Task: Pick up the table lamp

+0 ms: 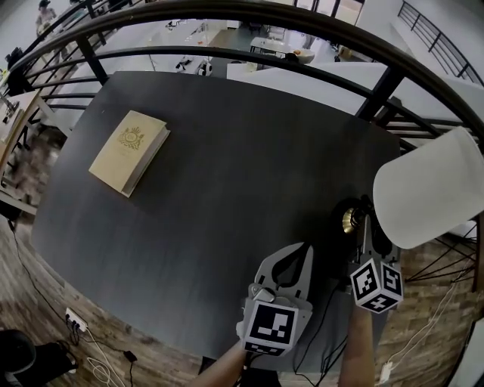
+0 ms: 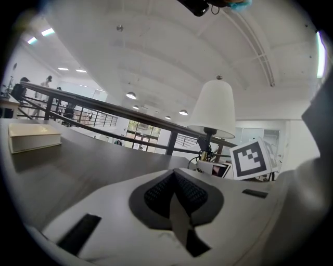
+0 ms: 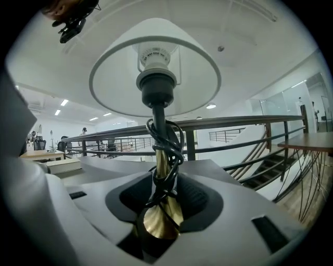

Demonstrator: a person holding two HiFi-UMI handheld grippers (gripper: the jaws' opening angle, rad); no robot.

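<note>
dark oval table (image 1: 227, 151) on a mezzanine, backed by a curved black railing (image 1: 227, 15), with an open hall seen below. a closed tan book (image 1: 130, 151) is noted lying flat at the far left, well apart from the work. the table lamp (image 1: 427, 189) is found upright at the table's right edge, its white shade overhanging the rim. the right gripper (image 1: 368, 227) is presented nearly level to the lamp's lower part, and its tongs are spread, with the brass stem (image 3: 158, 208) standing between the pads. no pad is seen pressing on it. a black cord (image 3: 166, 140) is wound round the stem above the jaws. the low placement is judged deliberate: the narrow stem fits the jaws, the shade would not. the left gripper (image 2: 174, 179) is kept low over bare tabletop beside the right, tongs pressed together on nothing, presumably parked out of the way. the lamp is judged not yet gripped or lifted.
</note>
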